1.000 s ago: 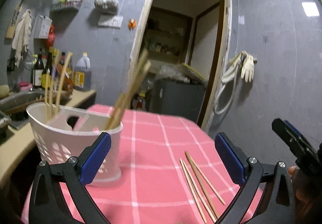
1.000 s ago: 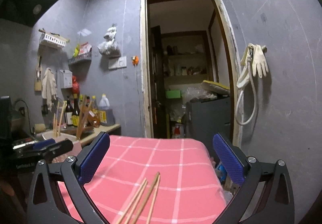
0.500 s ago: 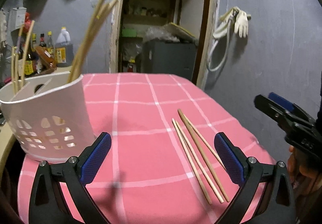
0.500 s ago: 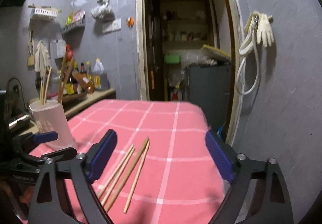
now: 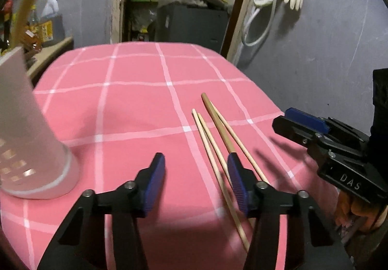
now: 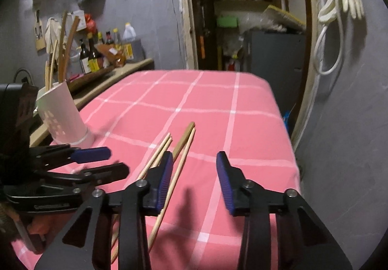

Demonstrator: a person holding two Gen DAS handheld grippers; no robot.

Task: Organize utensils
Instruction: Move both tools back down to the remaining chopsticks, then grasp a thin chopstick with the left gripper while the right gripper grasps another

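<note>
A: Closing, both sets of jaws, compared with a second ago, when they stood at full spread. Left gripper (image 5: 196, 179): nothing between its blue pads (image 5: 155, 182), only bare pink cloth; the loose chopsticks (image 5: 213, 148) run under and just past its right pad. Right gripper (image 6: 194, 181): also nothing between the pads; its left pad sits over the same sticks.

B: So neither pinches anything?

A: Neither, as far as the frames show. Jaws part-way in, still narrowing.

B: What else has changed?

A: Both views have tipped down. A second ago they showed mostly wall and doorway; now the table (image 5: 135, 102) fills them, and the chopsticks sit close under the fingers rather than out ahead.

B: Where do the sticks lie?

A: Four of them, three pale and one thicker, darker, fanned slightly, on the table's right half, nearer the near edge than the far one. They lie flat, touching or nearly so.

B: And the holder?

A: White utensil holder (image 6: 64, 115), upright at the left edge, well apart from the loose sticks, already carrying several chopsticks. Farther back: counter with bottles (image 6: 97, 54), open doorway, gloves (image 6: 351, 1) hung on the wall.

B: Meaning for the task?

A: My reading: the approach is over and pickup is beginning. The sticks are not yet gripped; the transfer to the holder remains.
</note>
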